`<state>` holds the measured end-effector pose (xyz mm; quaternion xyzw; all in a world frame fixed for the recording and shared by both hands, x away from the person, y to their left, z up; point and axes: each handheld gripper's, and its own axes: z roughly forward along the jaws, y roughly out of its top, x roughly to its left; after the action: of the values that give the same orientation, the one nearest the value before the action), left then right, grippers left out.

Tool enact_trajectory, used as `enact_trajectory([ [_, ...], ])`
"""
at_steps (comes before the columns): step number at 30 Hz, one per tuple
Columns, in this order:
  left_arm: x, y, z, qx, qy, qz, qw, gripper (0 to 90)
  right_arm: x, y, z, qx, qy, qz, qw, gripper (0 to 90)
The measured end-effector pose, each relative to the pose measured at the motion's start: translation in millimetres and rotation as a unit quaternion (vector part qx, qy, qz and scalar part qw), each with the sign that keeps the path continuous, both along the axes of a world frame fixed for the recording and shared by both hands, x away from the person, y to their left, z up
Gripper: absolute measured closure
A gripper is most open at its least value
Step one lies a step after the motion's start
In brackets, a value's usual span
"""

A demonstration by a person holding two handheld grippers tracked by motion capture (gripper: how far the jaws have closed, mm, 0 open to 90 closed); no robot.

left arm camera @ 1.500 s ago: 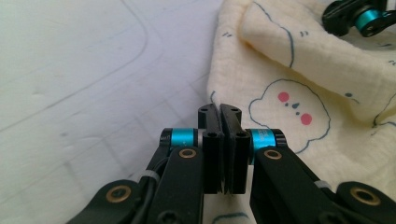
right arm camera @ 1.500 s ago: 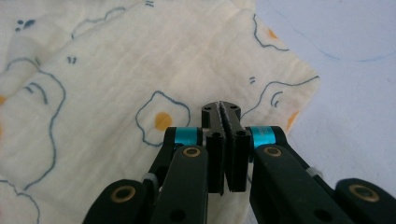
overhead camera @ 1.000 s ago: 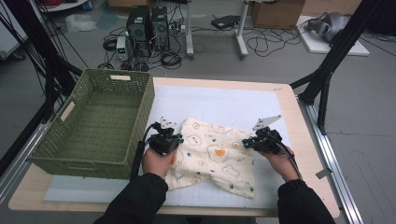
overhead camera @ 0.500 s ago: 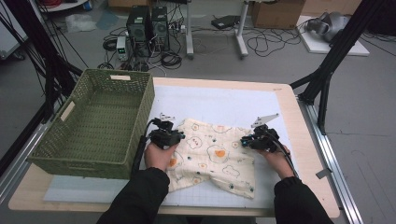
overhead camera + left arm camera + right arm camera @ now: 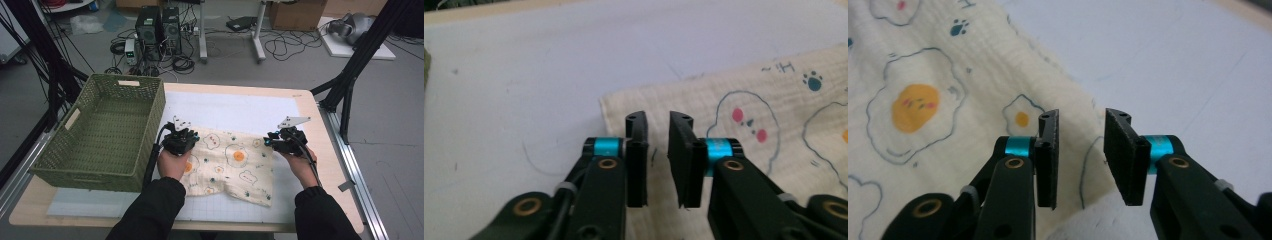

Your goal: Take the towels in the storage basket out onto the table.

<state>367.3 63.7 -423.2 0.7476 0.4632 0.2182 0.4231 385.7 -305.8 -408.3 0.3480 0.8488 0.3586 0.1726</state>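
A white mat covers the table (image 5: 305, 107), with a green basket (image 5: 107, 131) at its left edge and cables on the floor behind. The cloth (image 5: 235, 165), cream with egg prints, lies spread flat on the mat, just right of the basket. The left gripper (image 5: 179, 136) sits over the cloth's far left corner, the right gripper (image 5: 274, 139) over its far right corner. Both have just been opening; each pair of jaws stands slightly apart with the cloth beneath them, not pinched. This looks like the release after laying the cloth out. A next fold would call for pinching fresh corners and carrying them across evenly.
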Motion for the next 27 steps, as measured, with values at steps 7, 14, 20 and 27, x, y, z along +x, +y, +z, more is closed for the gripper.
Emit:
enact_trajectory([
  [7, -14.0, 7.9, -2.4, -0.005, 0.028, -0.029, 0.9992, 71.6, -23.9, -4.5, -6.5, 0.016, 0.011, 0.048, 0.9987, 64.4],
  [14, -42.8, 12.4, -0.3, -0.010, 0.036, -0.069, 0.9969, 67.8, -65.6, 0.2, -11.2, 0.028, 0.025, 0.122, 0.9918, 61.7],
  [20, -67.2, 12.7, -3.8, 0.008, 0.051, -0.101, 0.9936, 59.0, -94.5, 12.7, -20.2, 0.029, 0.054, 0.176, 0.9825, 62.1],
  [27, -87.9, 16.4, -10.5, 0.020, 0.077, -0.134, 0.9878, 62.2, -100.3, 20.2, -29.0, -0.004, 0.065, 0.195, 0.9786, 79.0],
])
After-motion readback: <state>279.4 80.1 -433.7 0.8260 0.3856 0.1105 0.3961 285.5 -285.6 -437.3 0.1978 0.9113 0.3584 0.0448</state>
